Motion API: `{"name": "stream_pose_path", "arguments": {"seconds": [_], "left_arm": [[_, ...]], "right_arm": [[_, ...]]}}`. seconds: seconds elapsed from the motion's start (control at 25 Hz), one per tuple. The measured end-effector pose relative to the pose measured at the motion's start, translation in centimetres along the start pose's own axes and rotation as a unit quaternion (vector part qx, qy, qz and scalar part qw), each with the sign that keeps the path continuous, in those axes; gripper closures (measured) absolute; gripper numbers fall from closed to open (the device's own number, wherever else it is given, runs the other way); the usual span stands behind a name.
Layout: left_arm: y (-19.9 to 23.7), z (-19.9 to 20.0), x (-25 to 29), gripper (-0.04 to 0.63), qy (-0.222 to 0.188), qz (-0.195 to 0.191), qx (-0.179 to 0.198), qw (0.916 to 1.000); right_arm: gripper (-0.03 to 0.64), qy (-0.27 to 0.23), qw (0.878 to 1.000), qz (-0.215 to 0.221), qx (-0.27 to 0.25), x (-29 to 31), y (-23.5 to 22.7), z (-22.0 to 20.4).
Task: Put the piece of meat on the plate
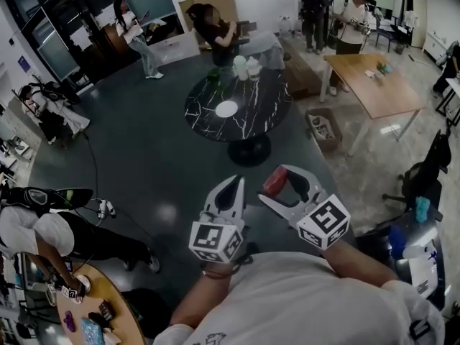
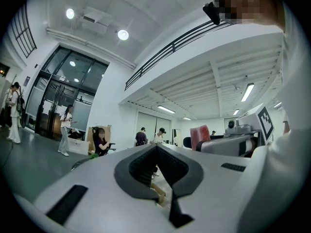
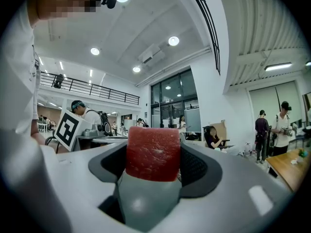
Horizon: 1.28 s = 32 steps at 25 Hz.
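Holding a red, blocky piece of meat [image 3: 153, 153] clamped tight between its fingers, the right gripper [image 1: 279, 181] hangs up in the air, well apart from the small round white plate [image 1: 226, 108]. That plate sits on the round black marble-look tabletop [image 1: 269, 100] further across the grey floor. The left gripper [image 1: 233, 189] floats just beside the right one, fingers pinched together on nothing.

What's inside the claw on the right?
A red piece of meat, squeezed between the right gripper's fingers. Its top and front face show; its lower end is hidden behind the gripper's own grey body.
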<state>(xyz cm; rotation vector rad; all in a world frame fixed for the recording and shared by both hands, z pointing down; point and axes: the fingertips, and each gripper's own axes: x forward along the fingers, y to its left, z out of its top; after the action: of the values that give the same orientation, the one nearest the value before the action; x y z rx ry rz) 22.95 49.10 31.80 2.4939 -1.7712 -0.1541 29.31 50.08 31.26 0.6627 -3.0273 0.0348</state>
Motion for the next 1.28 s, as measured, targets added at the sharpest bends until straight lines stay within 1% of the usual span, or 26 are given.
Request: {"name": "stream_pose_path", "arguments": {"seconds": [0.4,0.56,0.76,1.0,1.28], "left_arm": [[9.7,2.3,3.7,0.589,-0.001,-0.019,-0.002,0.9998],[13.5,2.5,4.5,0.589,0.002,-0.026,-0.007,0.9996],[16.8,2.0,5.3,0.589,0.007,-0.03,-0.016,0.9994],[19.8,1.6,6.3,0.589,0.01,-0.019,-0.022,0.9995],[23.1,0.9,8.4,0.589,0.015,0.007,-0.021,0.9996]], "right_arm": [[0.313,-0.003,1.0,-0.018,0.004,10.8,-2.6,1.8],[0.313,0.002,1.0,-0.027,0.005,14.7,-3.0,1.9],[0.313,0.011,0.999,-0.035,0.009,18.0,-3.6,1.3],[0.313,0.018,0.999,-0.035,0.011,21.0,-5.2,0.9],[0.314,0.018,1.0,-0.013,0.014,24.6,-7.6,0.4]]}}
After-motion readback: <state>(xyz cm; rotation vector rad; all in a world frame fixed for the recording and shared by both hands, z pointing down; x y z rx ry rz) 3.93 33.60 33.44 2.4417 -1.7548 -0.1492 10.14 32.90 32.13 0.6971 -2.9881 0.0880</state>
